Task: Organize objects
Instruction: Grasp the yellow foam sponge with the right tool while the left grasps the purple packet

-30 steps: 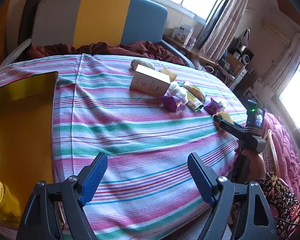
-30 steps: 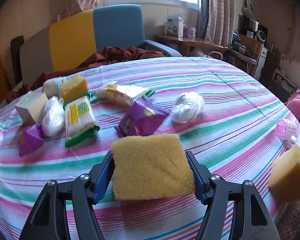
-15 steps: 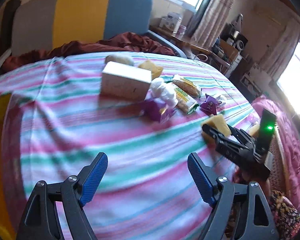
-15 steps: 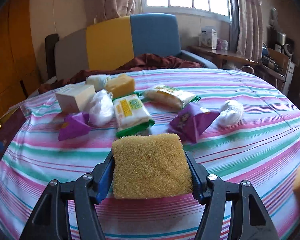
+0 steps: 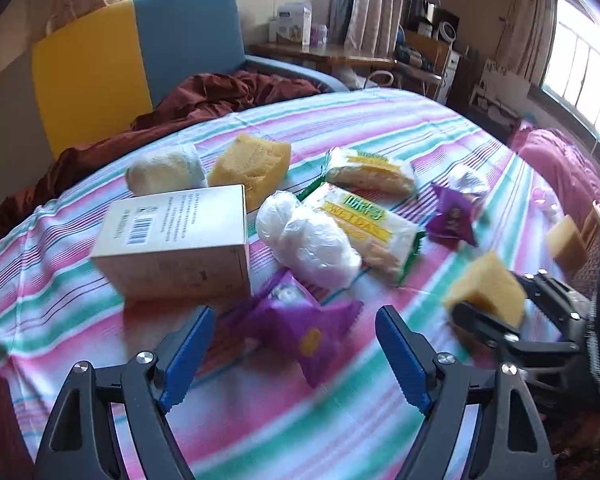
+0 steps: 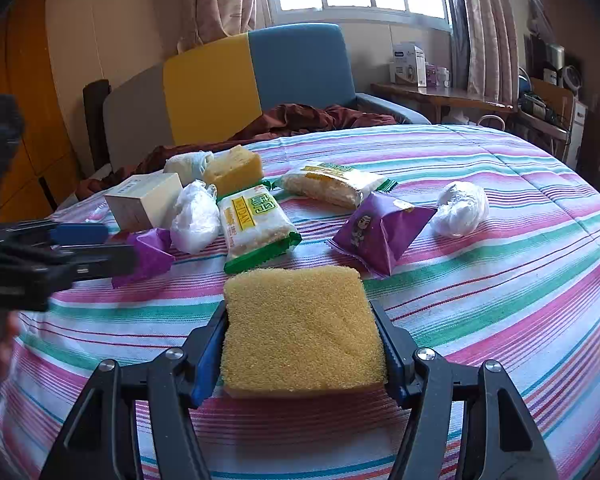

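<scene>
On a striped surface [image 6: 500,264], the left gripper [image 5: 296,344] hovers with fingers spread wide and empty above a purple packet [image 5: 300,324], near a cream box [image 5: 176,244]. To its right, past a green-edged snack pack [image 6: 256,224], the right gripper [image 6: 300,344] has its fingers clenched on a yellow sponge [image 6: 300,328], held just above the cloth.

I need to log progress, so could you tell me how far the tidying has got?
Done: nothing visibly sorted. In hand: the right gripper holds a yellow sponge; the open left gripper hangs over a purple packet. Left: the box, snack packs and white bags lie scattered.
</scene>
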